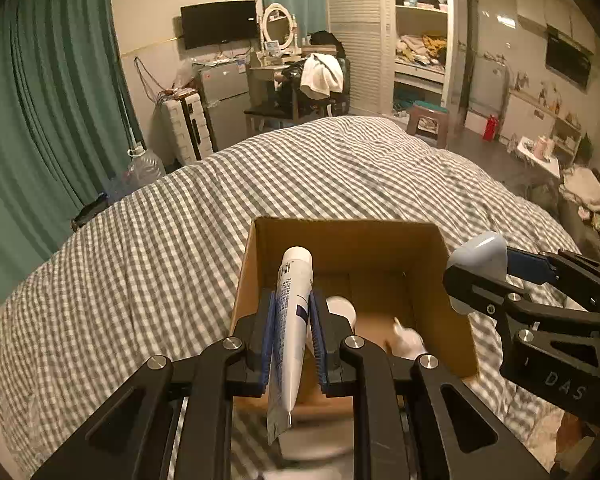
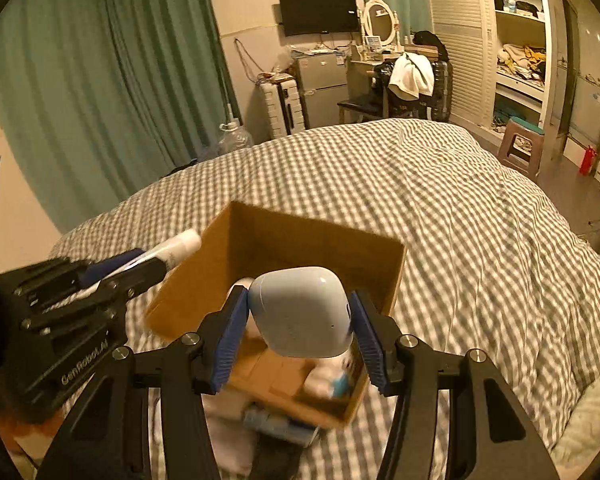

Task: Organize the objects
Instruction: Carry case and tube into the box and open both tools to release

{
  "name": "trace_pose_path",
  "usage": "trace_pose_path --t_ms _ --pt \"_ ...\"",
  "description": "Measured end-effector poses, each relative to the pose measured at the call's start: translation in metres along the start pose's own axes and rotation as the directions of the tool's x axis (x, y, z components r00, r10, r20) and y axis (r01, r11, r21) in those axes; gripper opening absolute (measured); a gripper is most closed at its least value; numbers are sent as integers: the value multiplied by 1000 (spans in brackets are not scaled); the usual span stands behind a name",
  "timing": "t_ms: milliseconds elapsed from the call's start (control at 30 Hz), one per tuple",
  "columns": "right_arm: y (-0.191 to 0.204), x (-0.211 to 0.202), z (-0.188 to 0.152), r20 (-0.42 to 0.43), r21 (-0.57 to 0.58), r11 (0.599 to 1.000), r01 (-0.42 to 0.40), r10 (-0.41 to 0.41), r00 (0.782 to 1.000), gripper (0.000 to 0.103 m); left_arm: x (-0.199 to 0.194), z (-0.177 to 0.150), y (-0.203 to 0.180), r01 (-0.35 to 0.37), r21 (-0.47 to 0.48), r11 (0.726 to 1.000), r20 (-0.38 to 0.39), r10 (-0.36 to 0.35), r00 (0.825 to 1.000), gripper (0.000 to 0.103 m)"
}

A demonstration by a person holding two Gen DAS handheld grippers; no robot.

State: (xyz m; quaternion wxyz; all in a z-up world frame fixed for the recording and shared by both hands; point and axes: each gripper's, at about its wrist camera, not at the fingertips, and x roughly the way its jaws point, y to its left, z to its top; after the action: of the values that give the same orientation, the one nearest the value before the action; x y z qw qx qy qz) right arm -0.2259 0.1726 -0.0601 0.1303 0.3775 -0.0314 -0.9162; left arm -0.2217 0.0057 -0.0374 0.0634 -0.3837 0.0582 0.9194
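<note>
Step in hand: both tongs are loaded and poised above the open cardboard box on the checked bedcover — the carry-over stage, release not yet made.

Left gripper: jaws nearly closed, pads clamped on one white tube, cap pointing ahead over the box's near left wall, crimped tail hanging back below the jaws.

Right gripper: jaws part open, pads pressing both sides of one pale-blue rounded case, held directly over the box's near end.

Next move, as judged: each load must come down inside the walls before the jaws part; the tube sits close to the left wall and wants shifting inward.

Count: one box, one tube, one case, two grippers. Inside the box lie some white items — blurred, number not determinable.
</note>
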Motion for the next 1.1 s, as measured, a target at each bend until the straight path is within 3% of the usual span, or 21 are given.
trace_pose_path --t_ms 267,533,833,900,967,1033,1100 --pt "-14 56 21 -49 14 1000 19 -19 999 52 46 9 2 10 21 1000 -24 -10 1000 17" --pt "-27 86 12 -92 36 999 39 -36 995 52 77 -5 -5 3 38 999 -61 0 998 17" --pt "-29 66 15 -71 120 993 14 -6 997 53 51 -4 -6 74 37 997 -43 -72 996 21" --pt "-27 51 23 -36 134 991 -6 11 999 71 37 0 -6 60 53 997 -35 -58 998 31" --pt "-24 31 30 1 147 989 -2 2 1000 77 22 3 -5 41 58 997 -12 -40 999 70" --pt "-21 10 36 19 144 989 17 -20 1000 77 0 5 -1 34 50 998 28 -35 999 78" --pt "-18 -12 39 35 134 990 35 -40 999 77 -25 8 6 24 32 999 52 -26 998 79"
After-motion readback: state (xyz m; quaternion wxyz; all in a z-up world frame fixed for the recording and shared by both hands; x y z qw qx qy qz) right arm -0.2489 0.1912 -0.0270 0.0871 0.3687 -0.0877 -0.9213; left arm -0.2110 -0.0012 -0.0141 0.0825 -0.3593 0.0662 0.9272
